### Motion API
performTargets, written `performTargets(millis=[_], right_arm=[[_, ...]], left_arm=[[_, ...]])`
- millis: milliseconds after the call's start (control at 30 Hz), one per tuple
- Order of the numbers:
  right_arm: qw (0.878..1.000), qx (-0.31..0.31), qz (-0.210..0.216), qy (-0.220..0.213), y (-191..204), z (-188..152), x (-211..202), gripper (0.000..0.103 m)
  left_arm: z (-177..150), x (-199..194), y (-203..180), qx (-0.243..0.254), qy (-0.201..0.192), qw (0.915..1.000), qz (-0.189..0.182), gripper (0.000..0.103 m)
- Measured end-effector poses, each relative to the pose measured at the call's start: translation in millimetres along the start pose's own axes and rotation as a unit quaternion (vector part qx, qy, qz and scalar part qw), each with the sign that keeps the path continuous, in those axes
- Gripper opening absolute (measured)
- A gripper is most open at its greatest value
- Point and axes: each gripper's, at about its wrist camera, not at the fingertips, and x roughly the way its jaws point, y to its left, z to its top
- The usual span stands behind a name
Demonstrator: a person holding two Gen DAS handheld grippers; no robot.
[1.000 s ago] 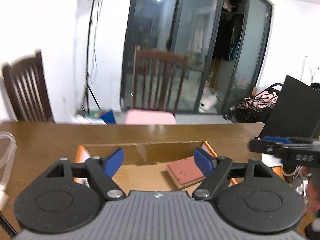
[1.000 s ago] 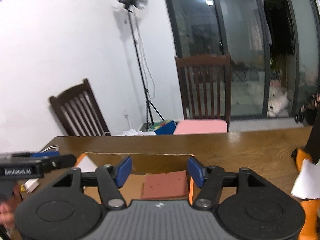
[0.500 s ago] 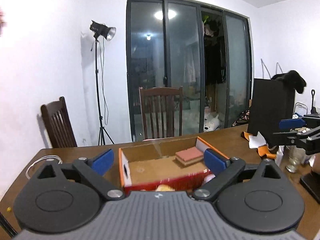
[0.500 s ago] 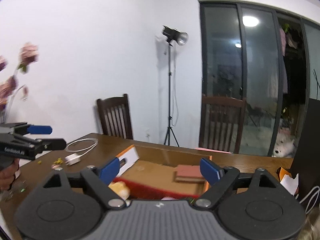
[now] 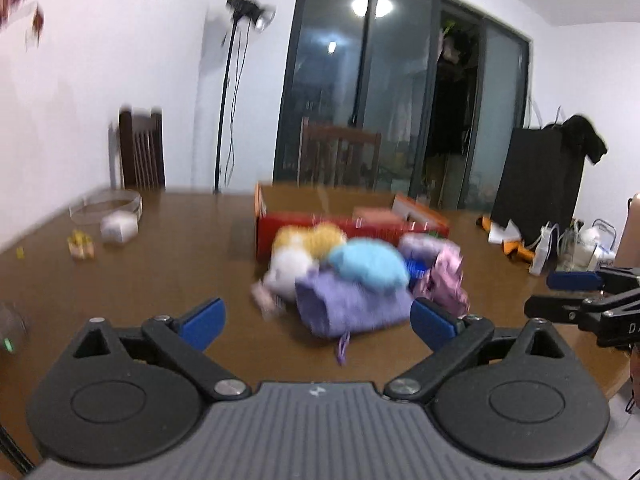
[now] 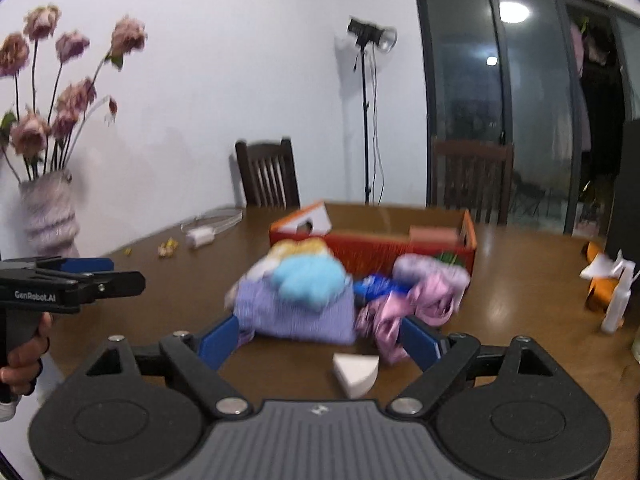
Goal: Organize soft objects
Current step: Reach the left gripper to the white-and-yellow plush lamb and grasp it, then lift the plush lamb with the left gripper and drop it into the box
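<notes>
A pile of soft things lies on the brown table in front of an open red cardboard box: a purple cloth, a light blue plush, a yellow-and-white plush, and pink crumpled fabric. A pink sponge lies inside the box. My left gripper is open and empty, just short of the pile. My right gripper is open and empty, near the pile's front.
A white wedge lies near the right gripper. A vase of dried flowers, a white charger with cable, small yellow bits, a black box and a spray bottle stand around. Chairs sit behind the table.
Both grippers have pulled back and up from over the box. The pile of soft things in front of the box has come into view. Both stay open.
</notes>
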Motion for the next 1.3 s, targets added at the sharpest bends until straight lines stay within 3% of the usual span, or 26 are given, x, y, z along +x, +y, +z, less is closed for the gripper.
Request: performTargets(millis=[100,267,400,500,600,733,767,833,900,933,1100,1300], right_arm=[[1.000,-0.011,-0.011,-0.001,1,-2,10,0.085],[1.000,0.008,0.006,-0.017,0,11,34,0.083],[1.000,0.014,0.021,-0.001,-3,28,72,0.080],[0.998,0.042,0.051,0.004,-12,45,110,0.077],[0.994,0.077,0.076,0.017,-22,62,155,0.072],[0.988,0.114,0.090,0.051,-31,79,222,0.071],[0.987,0.122,0.086,0.059,-33,81,236,0.071],[0.984,0.132,0.085,0.079,-35,82,262,0.070],[0.981,0.145,0.095,0.090,-36,78,280,0.066],[0.977,0.157,0.106,0.098,-37,73,288,0.061],[0.965,0.199,0.139,0.102,-48,60,296,0.059],[0.965,0.197,0.145,0.098,-49,58,298,0.055]], left_arm=[[-4,14,10,0.006,0.015,0.9998,0.013,0.101],[4,43,23,-0.006,0.009,0.9999,-0.007,0.101],[20,81,37,-0.029,0.019,0.9993,-0.016,0.089],[35,116,51,-0.058,0.029,0.9975,-0.030,0.082],[47,159,69,-0.087,0.063,0.9925,-0.058,0.081],[51,203,81,-0.108,0.109,0.9857,-0.071,0.078],[50,210,82,-0.109,0.118,0.9842,-0.074,0.073],[46,218,85,-0.117,0.133,0.9804,-0.087,0.059],[41,221,91,-0.143,0.141,0.9737,-0.107,0.054],[41,221,92,-0.148,0.141,0.9726,-0.110,0.053],[38,216,100,-0.165,0.133,0.9712,-0.109,0.050],[37,212,99,-0.153,0.123,0.9747,-0.106,0.049]])
